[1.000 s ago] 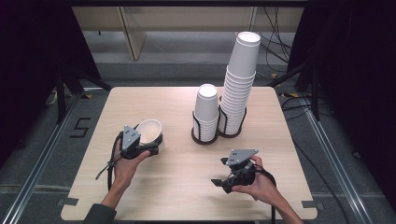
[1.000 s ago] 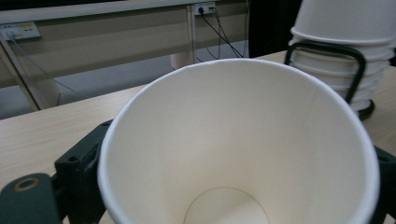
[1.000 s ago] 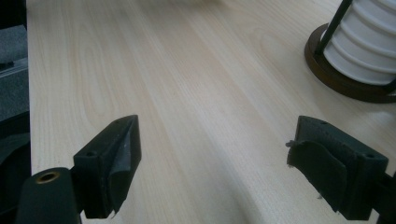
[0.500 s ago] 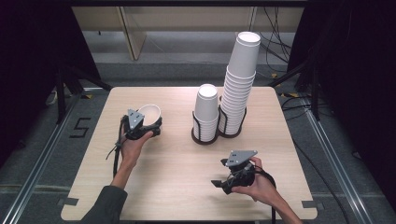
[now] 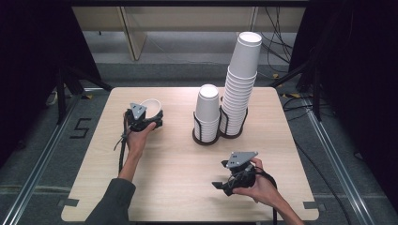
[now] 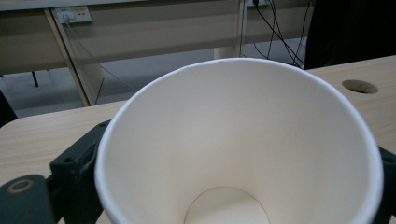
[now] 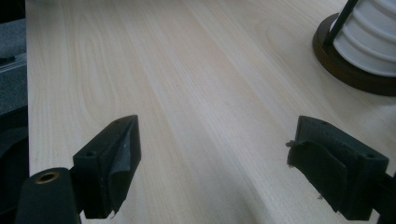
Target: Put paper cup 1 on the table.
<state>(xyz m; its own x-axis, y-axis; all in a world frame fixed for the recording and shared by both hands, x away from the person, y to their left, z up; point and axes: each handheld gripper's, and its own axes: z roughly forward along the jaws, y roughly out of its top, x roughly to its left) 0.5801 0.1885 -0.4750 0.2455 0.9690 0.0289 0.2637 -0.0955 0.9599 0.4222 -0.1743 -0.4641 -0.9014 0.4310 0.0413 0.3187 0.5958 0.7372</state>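
My left gripper (image 5: 149,118) is shut on a white paper cup (image 5: 151,107) over the far left part of the wooden table (image 5: 155,187). In the left gripper view the cup (image 6: 243,140) lies on its side between the jaws, its open mouth toward the camera. My right gripper (image 5: 224,183) rests near the front right of the table, open, with nothing between its pads (image 7: 122,161). Two stacks of upside-down white cups stand in black holders at the back centre: a short stack (image 5: 207,112) and a tall stack (image 5: 239,84).
The round dark base of a cup holder (image 7: 348,70) shows at the upper right of the right gripper view. A small round hole (image 6: 358,86) sits in the table surface. Cables and a wooden bench lie on the floor behind the table.
My left gripper has carried the cup farther back on the table and a little to the right. The right gripper has stayed in place.
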